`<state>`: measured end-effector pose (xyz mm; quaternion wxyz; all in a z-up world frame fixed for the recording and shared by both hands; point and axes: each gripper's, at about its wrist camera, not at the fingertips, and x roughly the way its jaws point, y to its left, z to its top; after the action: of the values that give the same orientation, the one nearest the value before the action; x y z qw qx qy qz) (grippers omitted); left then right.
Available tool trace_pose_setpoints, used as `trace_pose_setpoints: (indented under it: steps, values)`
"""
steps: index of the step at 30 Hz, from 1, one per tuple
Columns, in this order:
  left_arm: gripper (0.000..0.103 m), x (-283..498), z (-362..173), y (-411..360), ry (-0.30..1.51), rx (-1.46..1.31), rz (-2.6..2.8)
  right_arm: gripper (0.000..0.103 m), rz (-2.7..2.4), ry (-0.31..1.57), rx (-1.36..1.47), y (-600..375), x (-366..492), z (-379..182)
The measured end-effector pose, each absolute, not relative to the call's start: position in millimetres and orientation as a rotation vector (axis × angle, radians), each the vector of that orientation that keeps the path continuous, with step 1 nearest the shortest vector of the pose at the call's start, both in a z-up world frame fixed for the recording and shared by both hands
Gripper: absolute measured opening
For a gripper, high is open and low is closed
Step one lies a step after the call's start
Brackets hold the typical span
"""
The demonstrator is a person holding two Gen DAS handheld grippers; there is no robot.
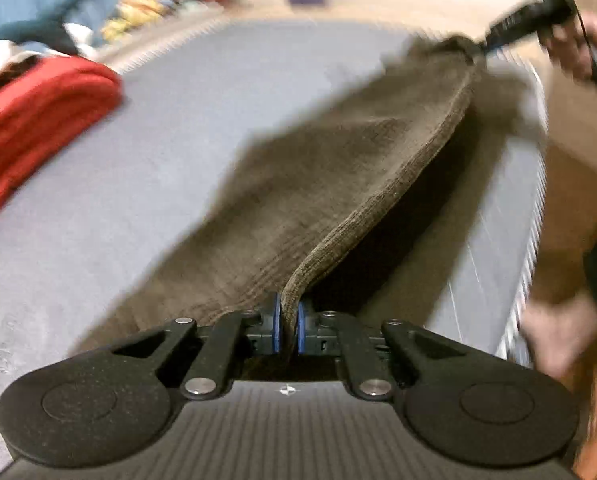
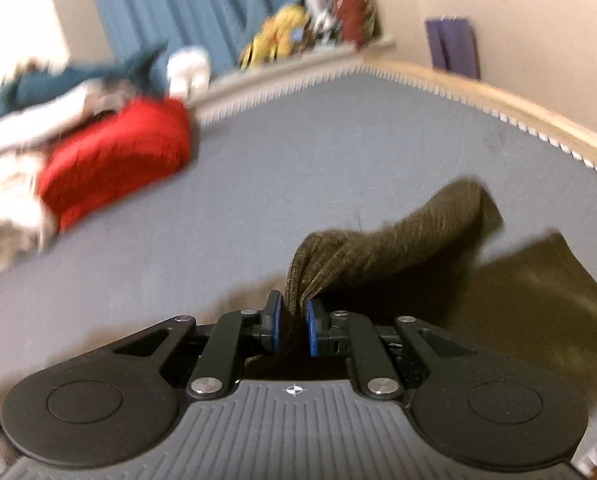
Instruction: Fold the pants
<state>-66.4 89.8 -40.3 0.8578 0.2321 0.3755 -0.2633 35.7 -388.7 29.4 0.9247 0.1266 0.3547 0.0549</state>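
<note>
The left gripper (image 1: 287, 330) had its blue pads nearly together, pinching one edge of the brown corduroy pants (image 1: 318, 184). The right gripper (image 2: 294, 330) clamped a thicker bunch of the same cloth, its pads slightly apart. The pants hung between them, partly lifted above the grey mattress (image 1: 98, 208).

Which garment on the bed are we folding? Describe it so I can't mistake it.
On the grey mattress, look near the right edge, away from the red folded garment. It's the brown corduroy pants, the only ribbed, olive-brown fabric, lifted by one edge.
</note>
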Motion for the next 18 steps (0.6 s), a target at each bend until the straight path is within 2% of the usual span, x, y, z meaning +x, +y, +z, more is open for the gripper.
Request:
trace_pose_setpoints:
  steps: [2, 4, 6, 11, 16, 18]
  values:
    - [0.017, -70, -49, 87, 0.824, 0.529, -0.579, 0.023, 0.163, 0.860, 0.247, -398, 26, 8]
    - [0.023, -68, -44, 88, 0.812, 0.494, -0.591, 0.030, 0.128, 0.871, 0.251, -415, 18, 0]
    - [0.044, -62, -32, 94, 0.778, 0.407, -0.597, 0.044, 0.052, 0.797, 0.281, -435, 16, 9]
    - [0.052, -44, -9, 109, 0.724, 0.179, -0.506, 0.060, -0.073, 0.605, 0.375, -472, 33, 23]
    - [0.053, -17, -10, 126, 0.757, 0.070, -0.305, 0.062, -0.092, 0.707, 0.312, -457, 81, -16]
    - [0.053, -10, -14, 137, 0.769, 0.039, -0.245, 0.069, -0.100, 0.741, 0.214, -438, 104, -29]
